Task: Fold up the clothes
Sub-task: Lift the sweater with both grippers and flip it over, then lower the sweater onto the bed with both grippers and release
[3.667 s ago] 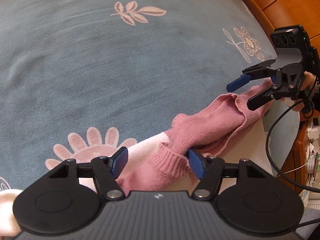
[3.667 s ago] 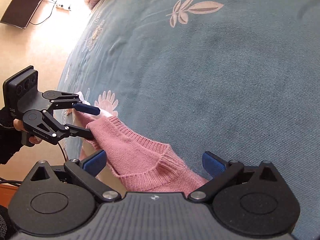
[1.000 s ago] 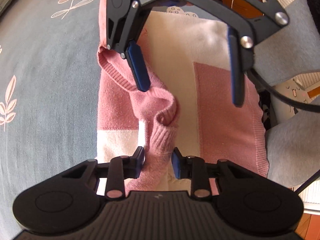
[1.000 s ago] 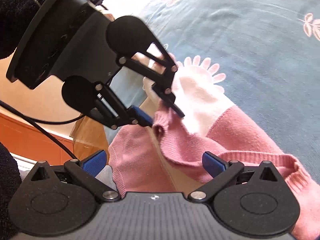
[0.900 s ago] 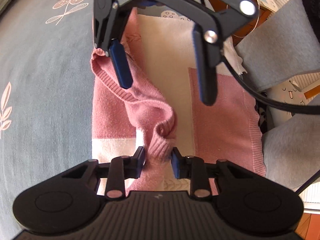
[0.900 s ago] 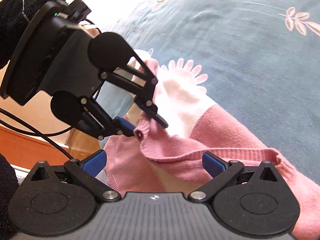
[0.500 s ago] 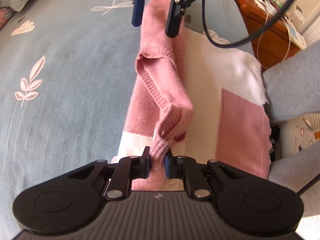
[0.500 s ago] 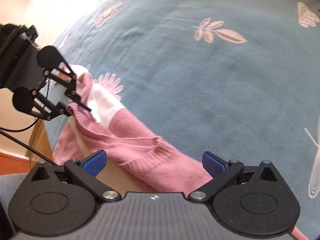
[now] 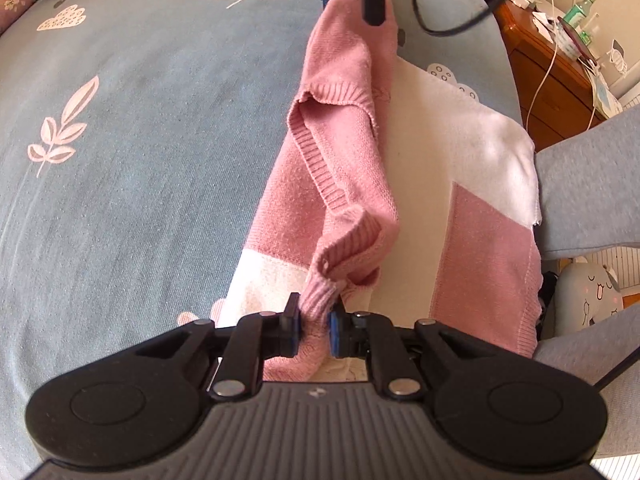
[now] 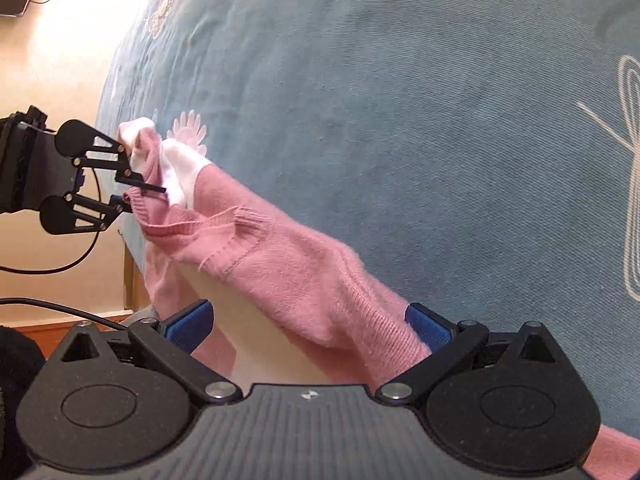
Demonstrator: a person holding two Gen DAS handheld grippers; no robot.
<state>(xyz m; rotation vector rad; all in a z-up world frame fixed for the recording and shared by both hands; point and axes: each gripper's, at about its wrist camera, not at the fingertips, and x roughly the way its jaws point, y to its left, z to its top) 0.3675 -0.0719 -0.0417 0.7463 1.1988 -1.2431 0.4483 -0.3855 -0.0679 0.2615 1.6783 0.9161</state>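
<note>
The sweater (image 9: 352, 168), a soft knit in pink and cream blocks with ribbed trim along its neckline, lay along the near edge of the bed, one side drooping over it toward the person's grey-clad leg (image 9: 588, 184). Its pink upper part was bunched into a raised fold. The left gripper (image 9: 314, 326) pinched a ribbed pink fold tightly between its blue pads, the fingers nearly together. The right gripper (image 10: 310, 320) had its fingers spread wide, pink knit passing loosely between them with neither pad pressing on it. The bedspread (image 9: 140, 140) beneath was a blue-grey woven cloth, faintly creased, printed with pale pink leaves, flowers and hearts. Beyond the bed's corner stood an orange-brown wooden cabinet (image 9: 548, 80) cluttered with white cables and a green bottle (image 9: 585, 4), and bare light flooring (image 10: 60, 60) showed past the far edge.
</note>
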